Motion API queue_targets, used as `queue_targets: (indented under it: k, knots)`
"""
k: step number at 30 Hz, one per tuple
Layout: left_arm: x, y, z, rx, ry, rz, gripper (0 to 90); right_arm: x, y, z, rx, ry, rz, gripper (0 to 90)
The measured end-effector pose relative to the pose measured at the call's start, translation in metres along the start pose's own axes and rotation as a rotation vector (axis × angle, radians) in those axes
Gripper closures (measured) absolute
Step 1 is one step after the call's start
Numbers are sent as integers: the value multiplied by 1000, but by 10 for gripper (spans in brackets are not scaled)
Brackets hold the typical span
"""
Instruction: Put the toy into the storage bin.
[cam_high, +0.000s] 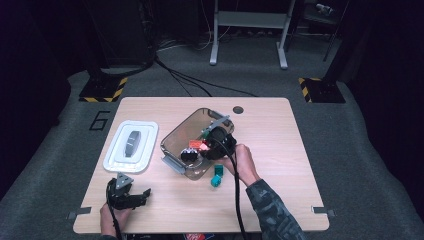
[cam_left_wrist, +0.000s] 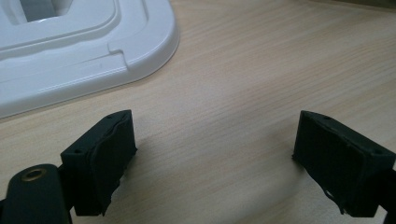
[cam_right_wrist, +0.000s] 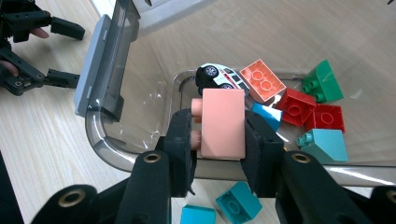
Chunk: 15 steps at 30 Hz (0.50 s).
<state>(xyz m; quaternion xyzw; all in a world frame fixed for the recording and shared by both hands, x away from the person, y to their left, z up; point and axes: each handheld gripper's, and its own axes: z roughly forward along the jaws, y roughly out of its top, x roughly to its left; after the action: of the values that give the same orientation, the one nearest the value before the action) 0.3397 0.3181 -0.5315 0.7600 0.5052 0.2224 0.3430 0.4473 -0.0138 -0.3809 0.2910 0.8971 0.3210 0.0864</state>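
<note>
My right gripper is shut on a salmon-pink brick, its pads pressing both sides, just above the near rim of a smoky clear bin. Inside the bin lie a toy car, an orange brick, red bricks, a green brick and a teal brick. From above, the right gripper hangs over the bin. My left gripper stands open over bare wood; in the high view the left gripper is near the front left edge.
A white lid lies flat left of the bin, and its corner sits just beyond the left gripper's jaws. Two teal bricks lie on the table in front of the bin. A round cable hole is at the table's far edge.
</note>
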Motion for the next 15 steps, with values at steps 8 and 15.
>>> queue_targets:
  k: [8,15]
  knots:
    - [0,0,0,3,-3,-1,126,-4,-5,-11,-40,-18,31,434]
    - [0,0,0,1,-1,1,125,-4,-20,-26,-92,-37,46,226]
